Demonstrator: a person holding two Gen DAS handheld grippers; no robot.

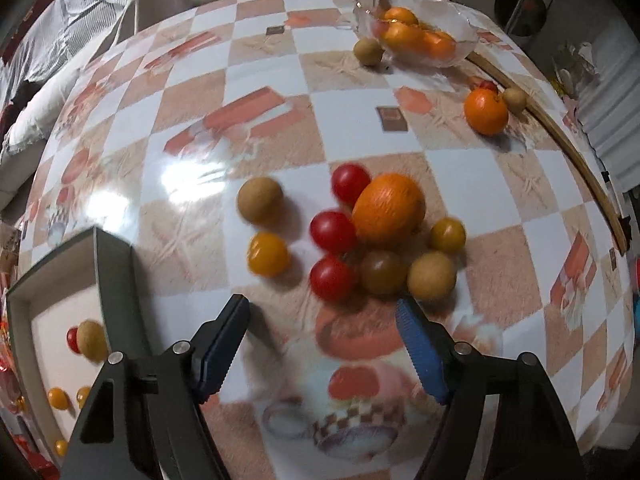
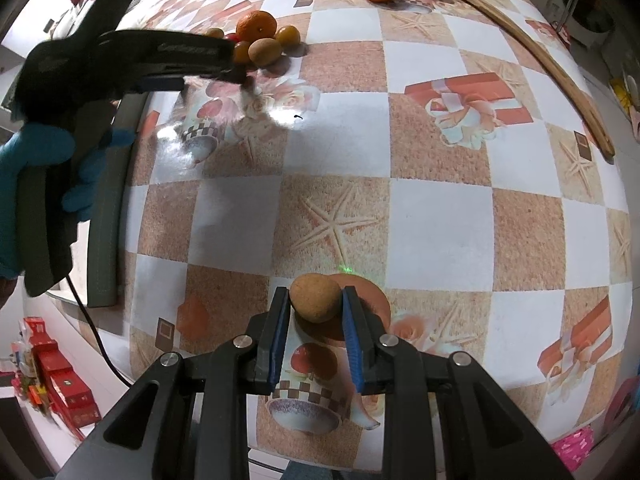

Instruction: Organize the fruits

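- Brown, rough-skinned round fruit (image 2: 315,297) sits between the blue pads of the right hand-held gripper (image 2: 315,304); jaws closed on it, above the near edge of the bench (image 2: 432,224).
- Left hand-held gripper (image 1: 322,320) is open wide and empty, its fingers aimed at the fruit cluster (image 1: 360,236) mid-bench.
- Cluster: one mandarin (image 1: 388,208), red tomatoes, yellow ones, brown fruits, all touching or just beside each other.
- Nearest red tomato (image 1: 332,279) lies straight ahead of the left jaws, just beyond the tips; roundish, no clear long axis.
- Grey tray (image 1: 116,264) at the bench's left edge already holds small fruits; glass bowl (image 1: 464,46) at the far edge holds mandarins.
- Judgement: left hand is nearer the cluster; the right must carry its fruit leftward to the tray.
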